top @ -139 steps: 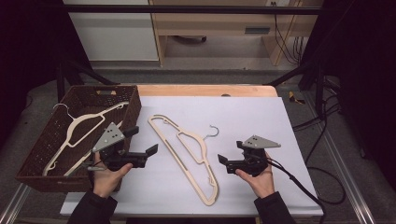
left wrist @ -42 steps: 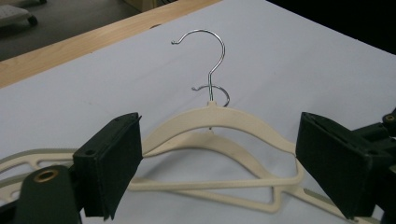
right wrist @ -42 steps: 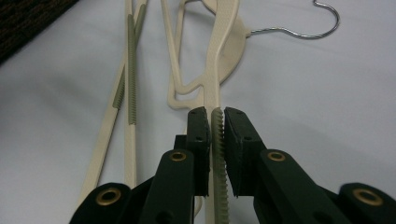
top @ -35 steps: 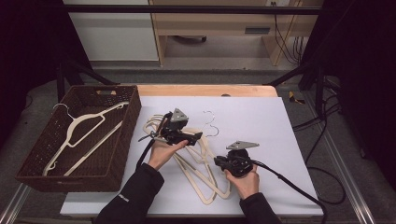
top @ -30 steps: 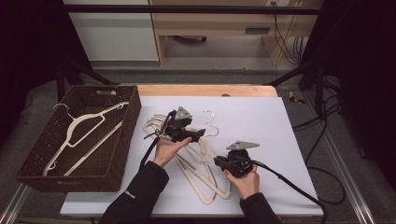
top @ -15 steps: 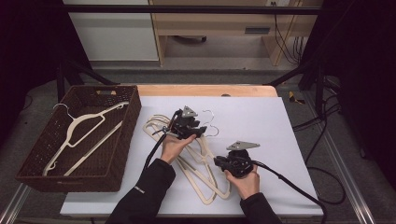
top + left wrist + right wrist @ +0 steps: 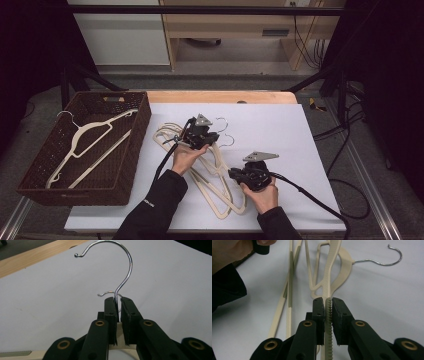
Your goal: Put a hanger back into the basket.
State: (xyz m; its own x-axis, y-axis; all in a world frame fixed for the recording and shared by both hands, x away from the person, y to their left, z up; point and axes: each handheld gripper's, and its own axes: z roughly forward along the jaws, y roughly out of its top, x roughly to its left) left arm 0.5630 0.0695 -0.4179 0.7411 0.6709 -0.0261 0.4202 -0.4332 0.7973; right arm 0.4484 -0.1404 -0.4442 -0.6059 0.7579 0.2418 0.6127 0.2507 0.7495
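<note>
Hangers (image 7: 210, 170) of cream plastic lie in a loose pile on the white sheet (image 7: 280, 130) that covers the desk, about midway between its left and right edges. In the high view, the left gripper (image 7: 212, 140) rests over the far end of the pile, beside two metal hooks, with the left hand (image 7: 186, 156) behind it. The right gripper (image 7: 235, 174) sits at the near end of the pile, towards the front edge, held by the right hand (image 7: 262, 195). A brown wicker basket (image 7: 132, 150) stands at the left edge of the desk with one more cream hanger (image 7: 90, 142) lying inside it.

In the left gripper view, the left gripper (image 7: 118, 305) has its jaws nearly closed around the stem of a chrome hook (image 7: 125, 272), which rises between them and curls over to the left. A second hook (image 7: 106, 293) lies on the sheet just behind.

In the right gripper view, the right gripper (image 7: 327, 305) has its jaws pressed against a ribbed cream bar (image 7: 328, 315) of one hanger, which runs straight up between them. Other cream bars (image 7: 289, 285) lie to its left, and a metal hook (image 7: 384, 261) rests on the sheet at upper right.
</note>
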